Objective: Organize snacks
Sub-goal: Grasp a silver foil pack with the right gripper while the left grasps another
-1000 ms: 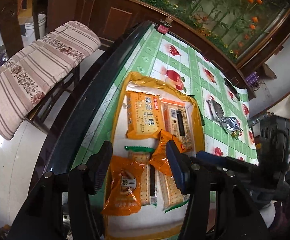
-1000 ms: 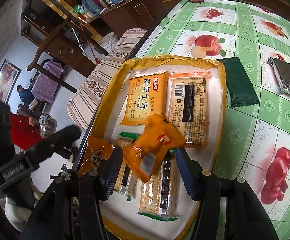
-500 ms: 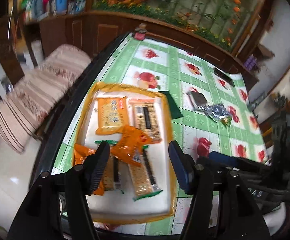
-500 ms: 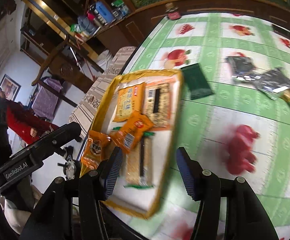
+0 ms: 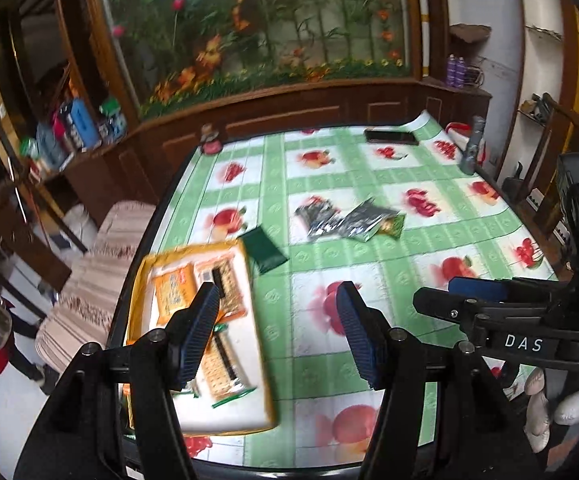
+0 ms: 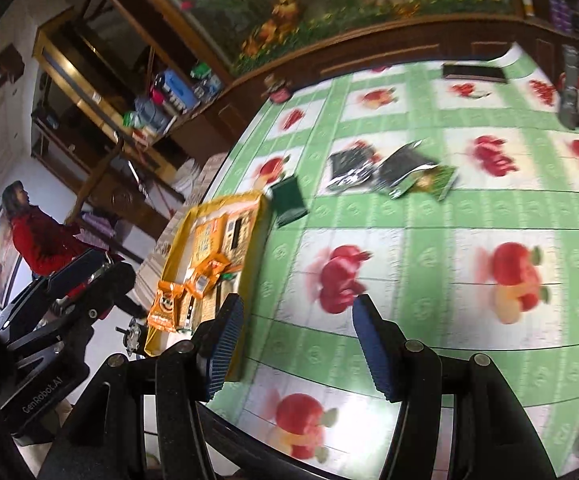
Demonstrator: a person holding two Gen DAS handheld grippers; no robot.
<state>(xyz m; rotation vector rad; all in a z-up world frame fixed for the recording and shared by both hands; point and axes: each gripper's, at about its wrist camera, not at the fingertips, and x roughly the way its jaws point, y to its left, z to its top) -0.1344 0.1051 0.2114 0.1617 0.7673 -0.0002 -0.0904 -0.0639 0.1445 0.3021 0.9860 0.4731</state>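
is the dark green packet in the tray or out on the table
Out. The dark green packet lies flat on the tablecloth, just beyond the yellow tray.

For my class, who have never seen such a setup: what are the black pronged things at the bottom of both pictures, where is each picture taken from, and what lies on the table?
No robot here: a person holds a two-finger gripper in each hand, with a fisheye camera looking along its fingers. One picture comes from the left gripper, the other from the right gripper. Both are open and hold nothing. On the green fruit-print tablecloth lies a yellow-rimmed tray of orange and clear-wrapped biscuit packets. Outside it lie a dark green flat packet and two silvery crumpled snack bags. A black phone rests at the far edge.
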